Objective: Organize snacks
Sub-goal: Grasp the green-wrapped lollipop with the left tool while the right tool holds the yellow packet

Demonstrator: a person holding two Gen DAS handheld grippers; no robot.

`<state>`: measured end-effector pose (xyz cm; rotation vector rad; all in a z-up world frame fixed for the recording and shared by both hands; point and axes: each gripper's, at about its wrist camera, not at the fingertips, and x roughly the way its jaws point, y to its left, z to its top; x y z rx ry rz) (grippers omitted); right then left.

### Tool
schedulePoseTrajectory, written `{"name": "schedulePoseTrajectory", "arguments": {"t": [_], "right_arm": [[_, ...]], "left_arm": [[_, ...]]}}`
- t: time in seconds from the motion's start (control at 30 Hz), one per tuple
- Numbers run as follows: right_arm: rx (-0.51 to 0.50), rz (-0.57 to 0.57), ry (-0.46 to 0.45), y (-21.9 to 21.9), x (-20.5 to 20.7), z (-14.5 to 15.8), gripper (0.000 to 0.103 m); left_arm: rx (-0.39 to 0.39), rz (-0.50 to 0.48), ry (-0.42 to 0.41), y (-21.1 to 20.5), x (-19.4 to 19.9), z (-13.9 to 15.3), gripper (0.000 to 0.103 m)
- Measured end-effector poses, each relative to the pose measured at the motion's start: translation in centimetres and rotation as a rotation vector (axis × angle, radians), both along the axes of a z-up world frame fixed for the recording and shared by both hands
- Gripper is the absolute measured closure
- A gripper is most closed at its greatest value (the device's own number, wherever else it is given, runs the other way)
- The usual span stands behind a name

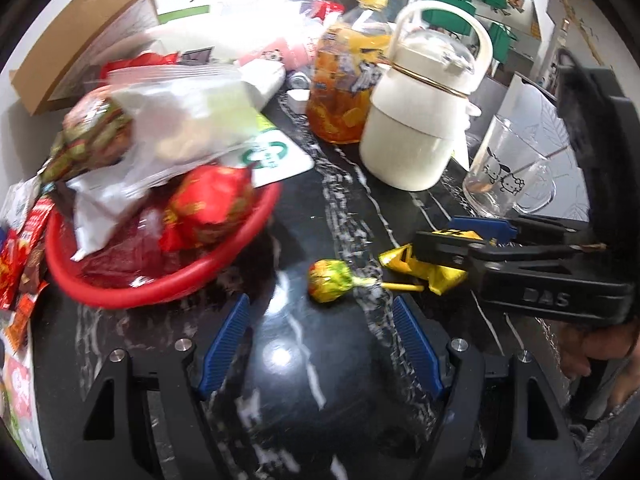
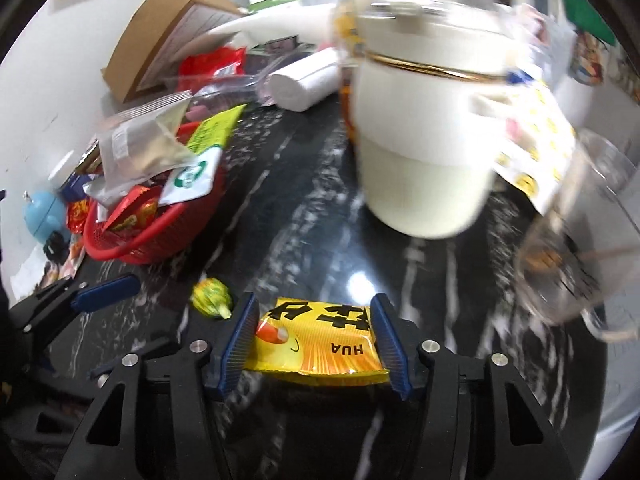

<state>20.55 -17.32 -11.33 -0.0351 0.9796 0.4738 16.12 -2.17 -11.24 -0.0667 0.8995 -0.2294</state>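
Your right gripper [image 2: 314, 340] pinches one yellow snack packet [image 2: 320, 344]; left gripper [image 1: 320, 344] spread, empty — one lollipop [image 1: 330, 280], one red basket [image 1: 132, 292].

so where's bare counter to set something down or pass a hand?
Free: dark marble strip between red basket and white kettle, plus the patch between the open left gripper's fingers. Crowded: lollipop, yellow packet in right gripper, glass mug.
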Motion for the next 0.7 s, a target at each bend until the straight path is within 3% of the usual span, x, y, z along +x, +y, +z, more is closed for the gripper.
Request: {"name": "schedulePoseTrajectory", "arguments": {"t": [0.4, 0.7], "right_arm": [[0.049, -0.057, 0.020, -4.0, -0.9, -0.4, 0.048], [0.037, -0.078, 0.052, -4.2, -0.8, -1.5, 0.039]], "left_arm": [[0.035, -0.067, 0.009, -2.9, 2.1, -1.2, 0.032], [0.034, -0.071, 0.062, -2.9, 3.7, -2.3, 0.032]]}}
